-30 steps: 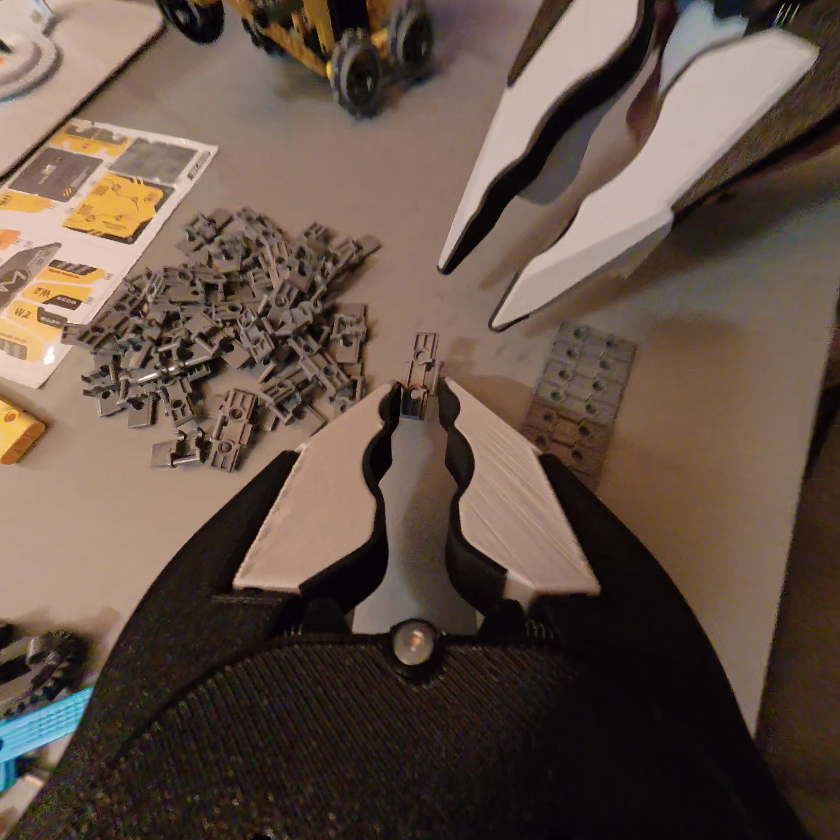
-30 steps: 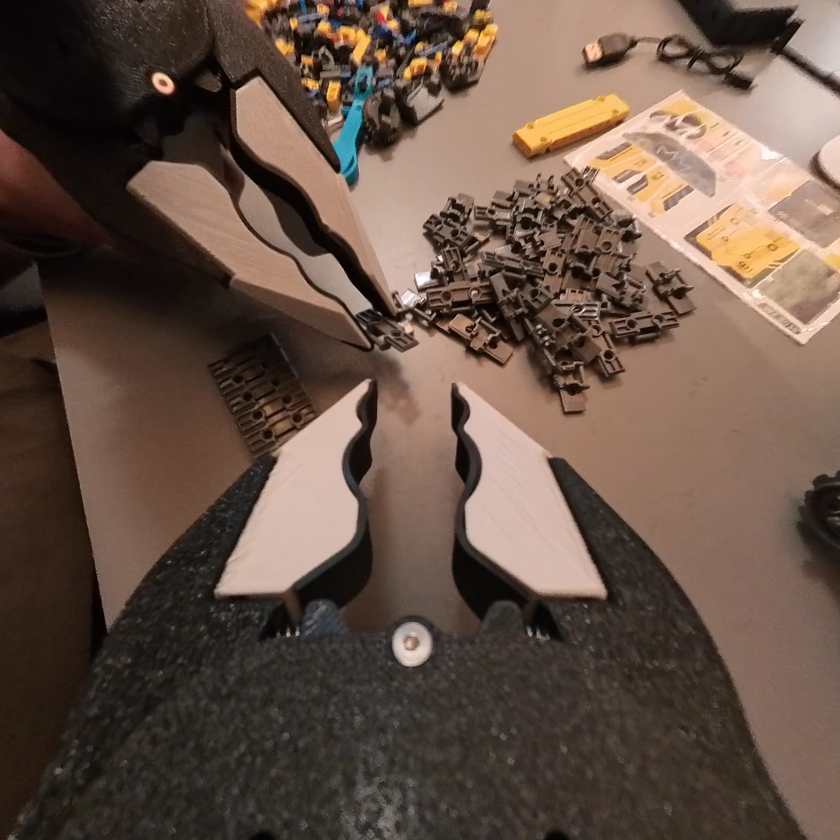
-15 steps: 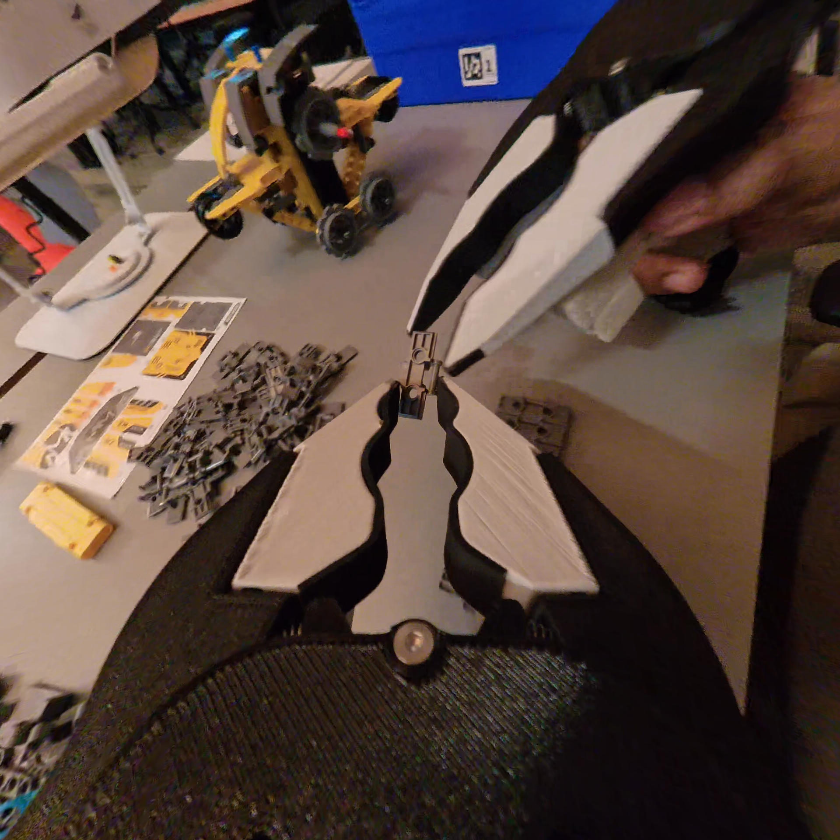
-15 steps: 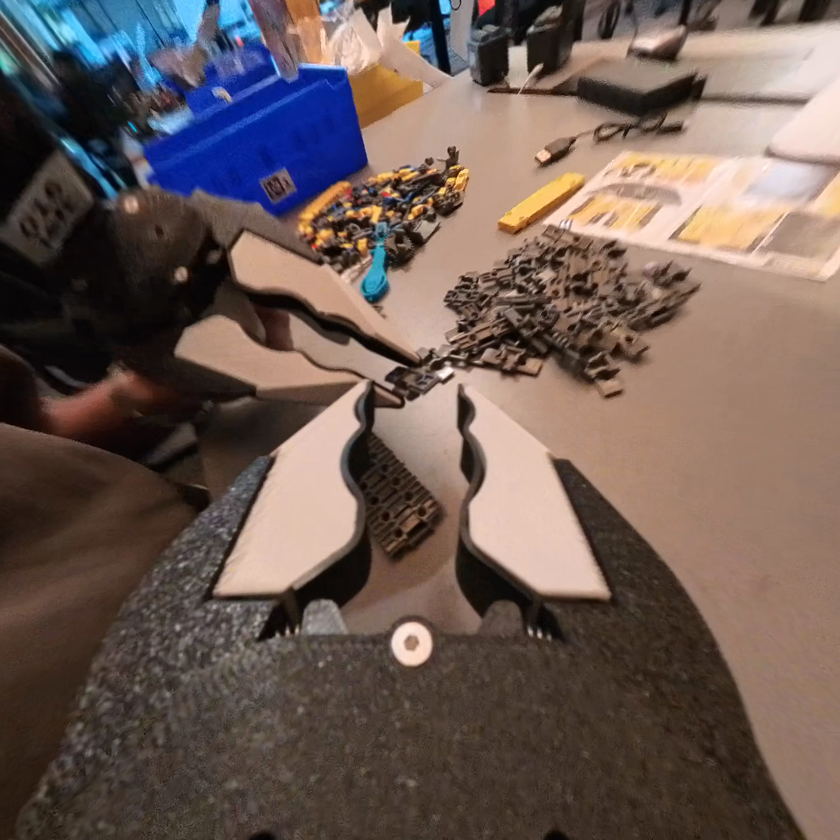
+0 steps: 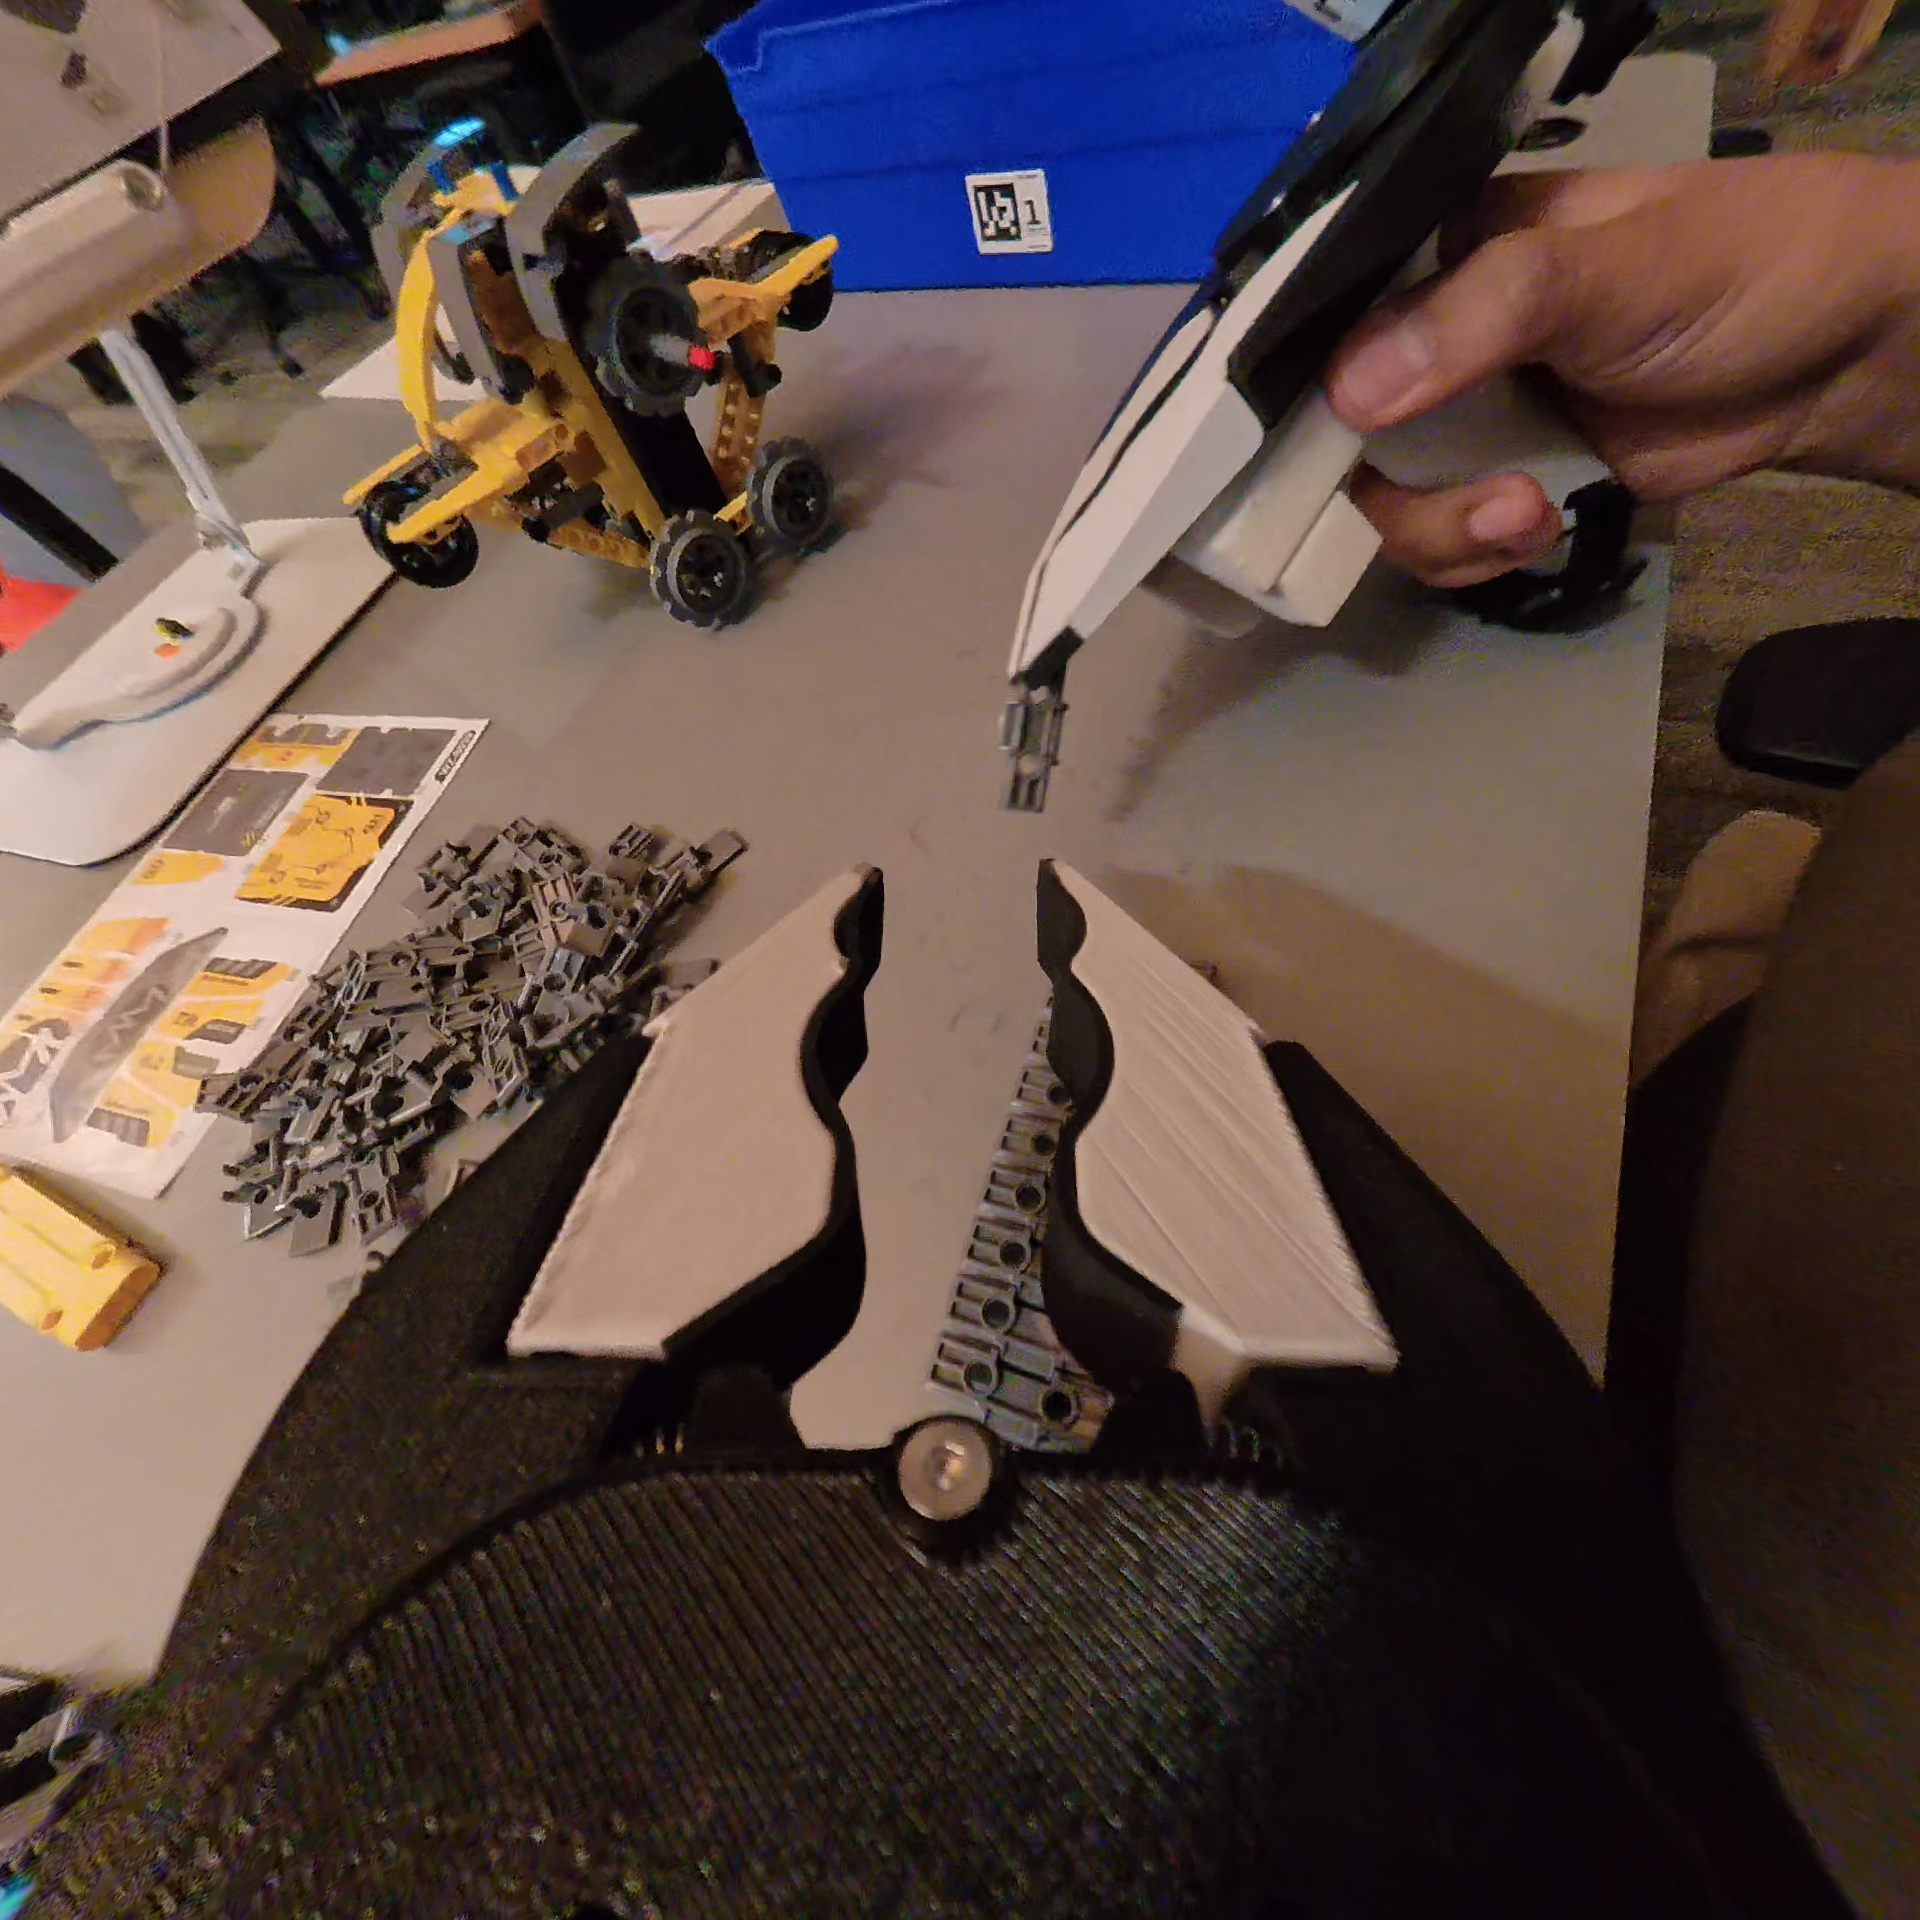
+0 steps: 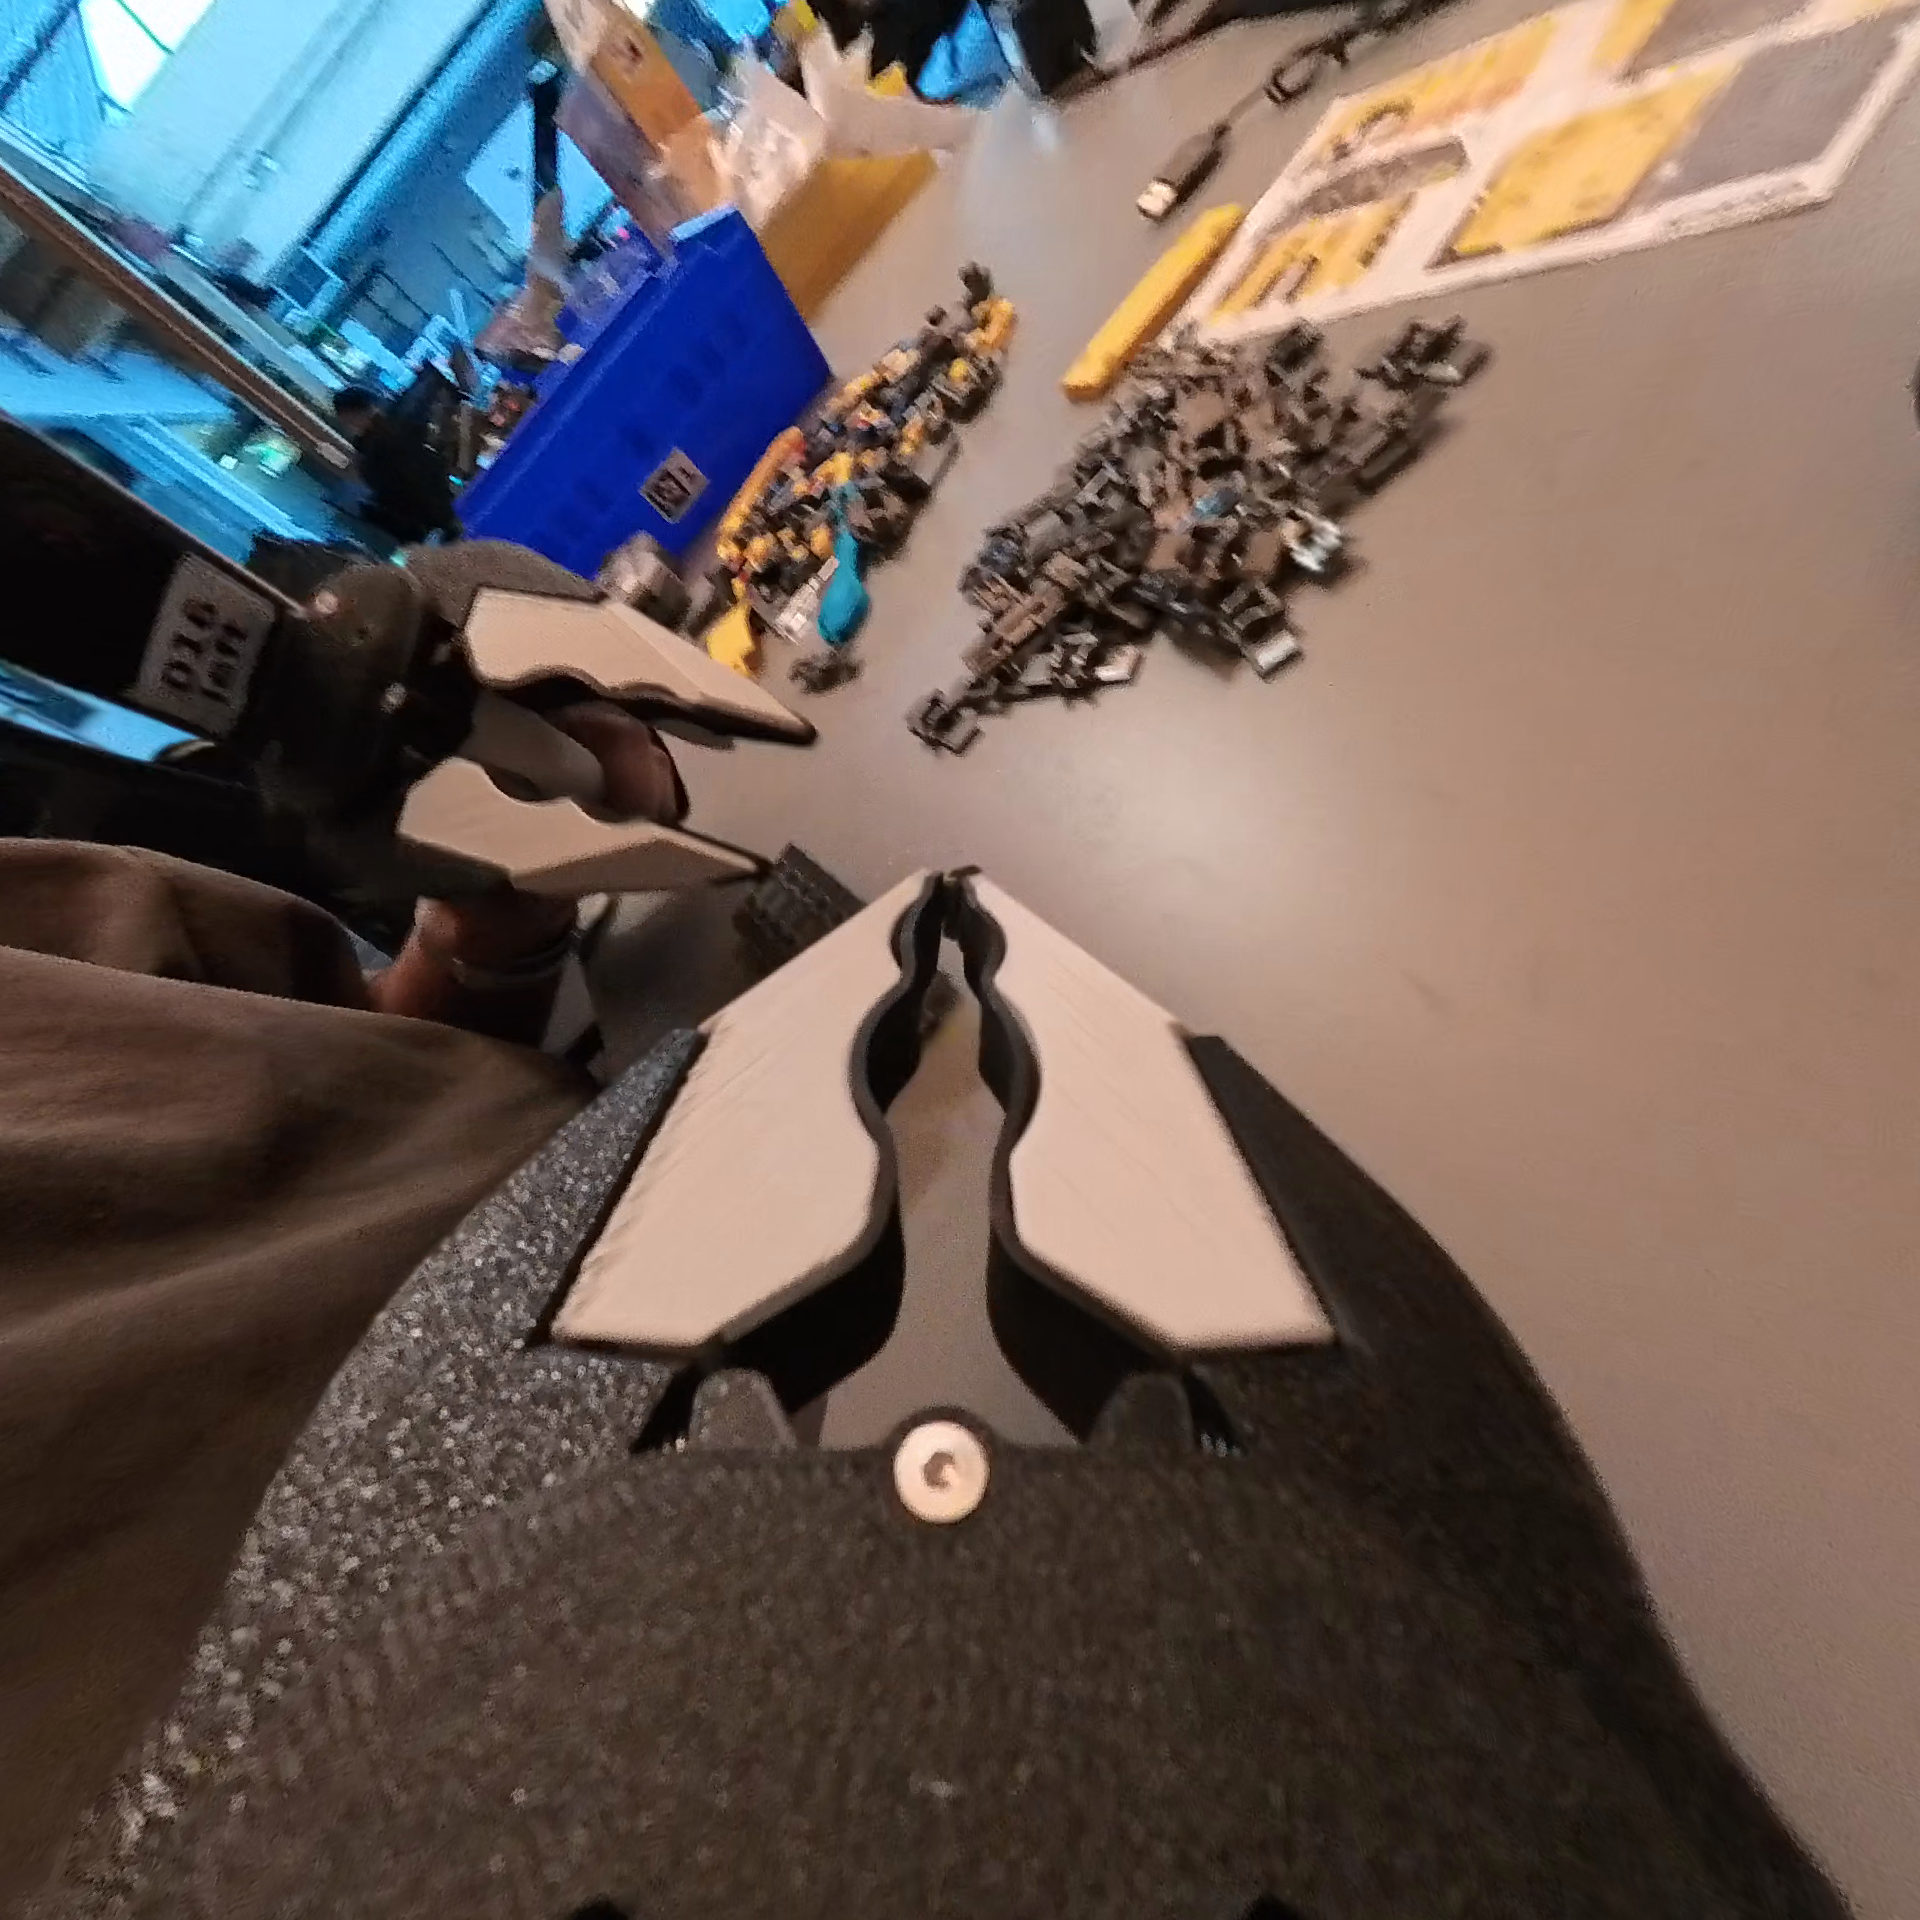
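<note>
In the left wrist view my left gripper (image 5: 961,878) is open and empty above the grey table (image 5: 1351,831). A strip of joined grey track links (image 5: 1013,1247) lies under its right finger. My right gripper (image 5: 1034,670) comes in from the upper right, held by a hand (image 5: 1662,343). It is shut on one small grey track link (image 5: 1031,743), which hangs from its tips above the table. In the right wrist view my right gripper (image 6: 945,883) has its tips pressed together, and only a dark sliver of the link shows there. The open left gripper (image 6: 774,795) is to its left, over the strip (image 6: 790,904).
A pile of loose grey links (image 5: 436,1029) (image 6: 1195,551) lies left of the grippers. A yellow wheeled model (image 5: 603,416), a blue bin (image 5: 1039,135), a sticker sheet (image 5: 239,914), a yellow beam (image 5: 62,1278) and a lamp base (image 5: 135,644) stand around. The table edge (image 5: 1652,831) is close on the right. Spacing between my two grippers at the tips: around 6 cm.
My left gripper held the link, my right gripper closed on its far end, and my left gripper opened and let go. The link is now in my right gripper, away from the left one.
</note>
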`<action>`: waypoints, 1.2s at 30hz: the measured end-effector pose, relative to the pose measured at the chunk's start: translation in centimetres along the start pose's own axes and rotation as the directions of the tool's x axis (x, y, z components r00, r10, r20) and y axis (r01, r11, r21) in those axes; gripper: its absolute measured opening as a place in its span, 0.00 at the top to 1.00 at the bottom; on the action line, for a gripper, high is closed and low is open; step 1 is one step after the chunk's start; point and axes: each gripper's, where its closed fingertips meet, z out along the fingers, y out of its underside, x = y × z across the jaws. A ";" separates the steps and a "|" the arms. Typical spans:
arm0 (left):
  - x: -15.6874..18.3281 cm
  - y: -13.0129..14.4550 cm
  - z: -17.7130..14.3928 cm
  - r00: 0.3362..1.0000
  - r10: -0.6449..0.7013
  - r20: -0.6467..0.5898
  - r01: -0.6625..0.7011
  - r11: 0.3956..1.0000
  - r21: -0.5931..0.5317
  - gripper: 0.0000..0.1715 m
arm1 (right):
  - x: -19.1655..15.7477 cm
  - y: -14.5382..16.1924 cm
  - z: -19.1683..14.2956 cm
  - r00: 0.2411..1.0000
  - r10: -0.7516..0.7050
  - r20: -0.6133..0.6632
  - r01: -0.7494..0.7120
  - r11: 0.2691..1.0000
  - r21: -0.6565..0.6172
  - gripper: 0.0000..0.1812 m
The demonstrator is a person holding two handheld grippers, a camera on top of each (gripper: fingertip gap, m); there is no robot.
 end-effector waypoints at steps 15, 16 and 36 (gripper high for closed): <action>-2.0 1.3 -0.8 0.990 -0.138 -0.022 0.138 0.990 0.001 0.81 | 3.7 3.3 -1.2 0.982 -0.038 -0.187 -0.008 0.970 -0.243 0.89; -2.1 1.4 -0.9 0.990 -0.142 -0.019 0.142 0.990 0.002 0.82 | 3.7 3.2 -1.5 0.976 -0.054 -0.212 0.000 0.969 -0.248 0.88; -2.4 2.2 -0.5 0.985 -0.173 -0.027 0.173 0.985 -0.001 0.82 | 1.8 4.5 -1.3 0.913 -0.318 -0.256 0.201 0.896 -0.396 0.87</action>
